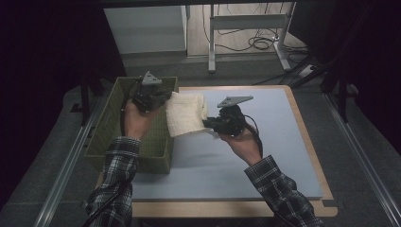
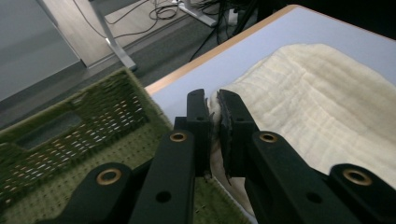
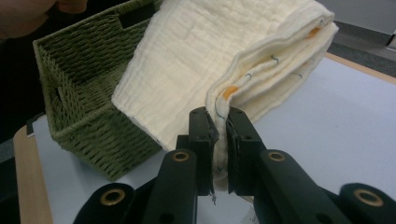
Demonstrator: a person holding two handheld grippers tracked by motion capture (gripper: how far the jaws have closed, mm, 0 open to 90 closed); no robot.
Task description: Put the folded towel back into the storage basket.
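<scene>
In the high view, the left gripper (image 1: pixel 153 97) is hanging over the far end of the green basket (image 1: pixel 106 125), and the right gripper (image 1: pixel 213 124) is hovering just beside the basket over the blue table (image 1: pixel 265 156). The folded cream cloth (image 1: pixel 185 113) is stretching between the 2, off the table, one edge reaching the basket's near rim. To do this well, I judge both hands should be travelling together and level, keeping the fold taut so nothing is sagging onto the rim before the cloth is over the basket's opening.

In the left gripper view, the left gripper (image 2: pixel 213 122) is pinching the cloth (image 2: pixel 322 116) edge, jaws almost closed on it, right beside the basket (image 2: pixel 84 135) wall.

In the right gripper view, the right gripper (image 3: pixel 221 140) is clamping the layered edge of the cloth (image 3: pixel 205 56), jaws nearly together, with the basket (image 3: pixel 88 98) just beyond it
</scene>
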